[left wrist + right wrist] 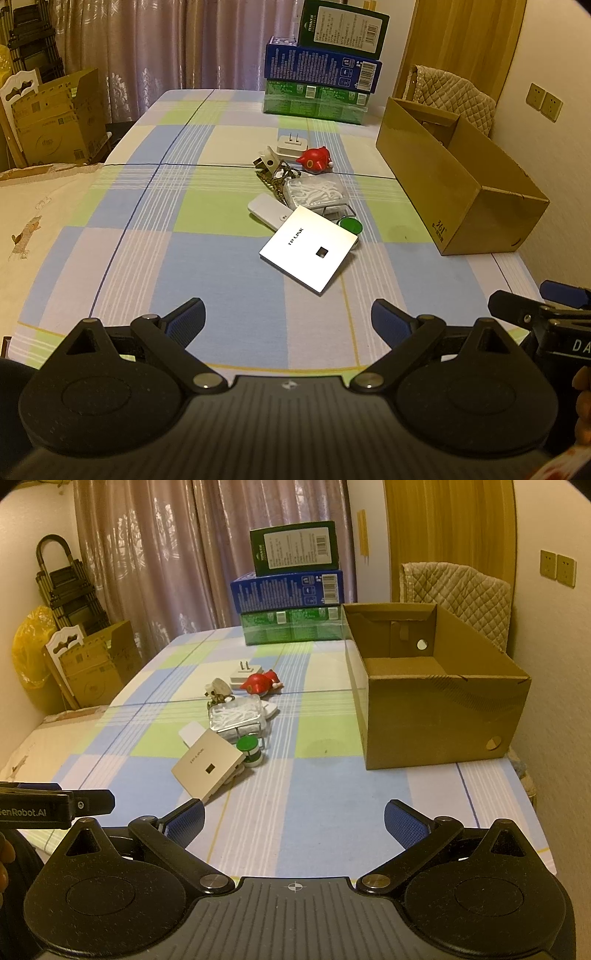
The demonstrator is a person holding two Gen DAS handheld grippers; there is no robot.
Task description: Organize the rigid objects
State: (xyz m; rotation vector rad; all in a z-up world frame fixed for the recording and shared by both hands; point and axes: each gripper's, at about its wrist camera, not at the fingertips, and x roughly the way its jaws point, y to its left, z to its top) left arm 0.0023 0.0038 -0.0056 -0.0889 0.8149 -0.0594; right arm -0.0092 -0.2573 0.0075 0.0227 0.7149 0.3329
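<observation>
The left tool [288, 317] is held low at the near edge of the counter [229, 280], its blue-padded fingers [190, 317] spread wide with nothing between them. The right tool [294, 818] is held level just beside it, fingers [400, 821] likewise spread wide and empty. Both are pointed toward the far side.
</observation>
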